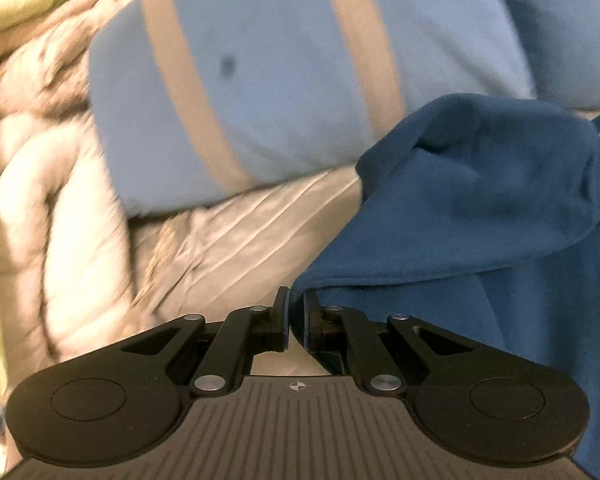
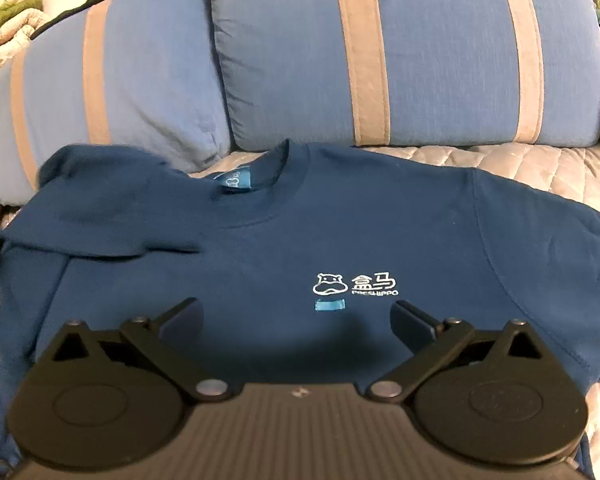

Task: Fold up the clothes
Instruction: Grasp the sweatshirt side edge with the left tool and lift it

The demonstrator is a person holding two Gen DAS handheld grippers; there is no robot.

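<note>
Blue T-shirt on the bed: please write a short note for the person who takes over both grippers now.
Left gripper: shut on the blue T-shirt, pinching a sleeve edge.
Right gripper: open above the chest, under the white logo, holding nothing.
The shirt lies front up on the quilted cover, before two striped pillows.
Done: one sleeve is lifted over the body.
Left: finish this sleeve, the other sleeve, then the body fold.
</note>
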